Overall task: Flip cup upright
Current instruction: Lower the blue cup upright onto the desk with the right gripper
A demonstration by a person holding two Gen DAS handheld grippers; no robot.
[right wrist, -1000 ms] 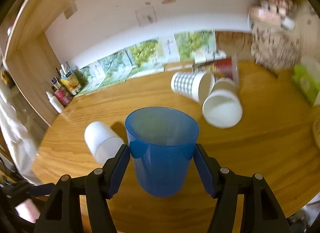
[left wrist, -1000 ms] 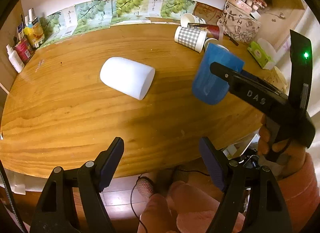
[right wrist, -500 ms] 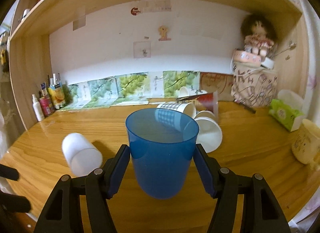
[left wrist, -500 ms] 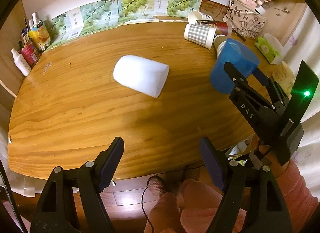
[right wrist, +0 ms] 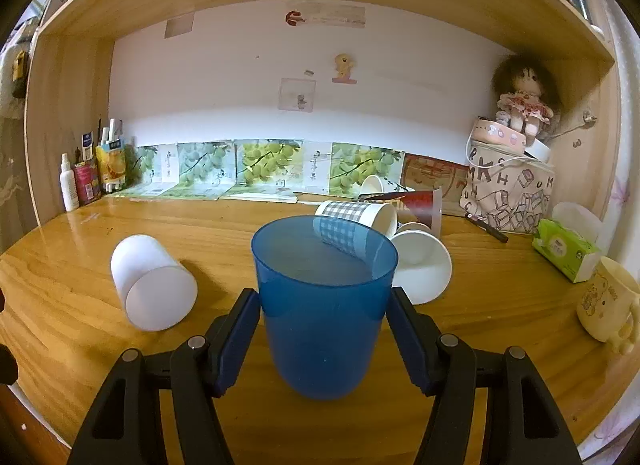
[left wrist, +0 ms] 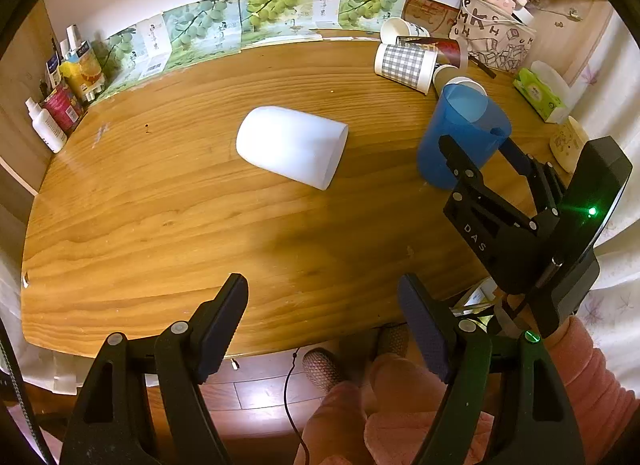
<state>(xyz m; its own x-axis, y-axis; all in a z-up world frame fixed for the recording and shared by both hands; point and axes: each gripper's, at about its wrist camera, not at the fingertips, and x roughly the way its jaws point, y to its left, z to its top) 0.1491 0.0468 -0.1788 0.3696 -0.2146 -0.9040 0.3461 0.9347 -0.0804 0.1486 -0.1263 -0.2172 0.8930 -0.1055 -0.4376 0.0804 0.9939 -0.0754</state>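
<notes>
A blue plastic cup (right wrist: 322, 305) stands mouth up between the fingers of my right gripper (right wrist: 323, 339), which is shut on its sides, at or just above the wooden table. In the left wrist view the same blue cup (left wrist: 460, 137) and the right gripper (left wrist: 478, 153) are at the right side of the table. A white cup (left wrist: 292, 145) lies on its side in the middle of the table; it also shows in the right wrist view (right wrist: 154, 283). My left gripper (left wrist: 322, 323) is open and empty above the table's near edge.
Several paper cups (right wrist: 374, 217) lie tipped behind the blue cup. A patterned bag (right wrist: 506, 197) with a doll, a green tissue pack (right wrist: 566, 249) and a cream mug (right wrist: 606, 301) stand at the right. Bottles (left wrist: 60, 93) stand at the back left.
The right gripper has turned the blue cup from tilted to mouth up and lowered it toward the table. The left gripper has drawn back a little.
</notes>
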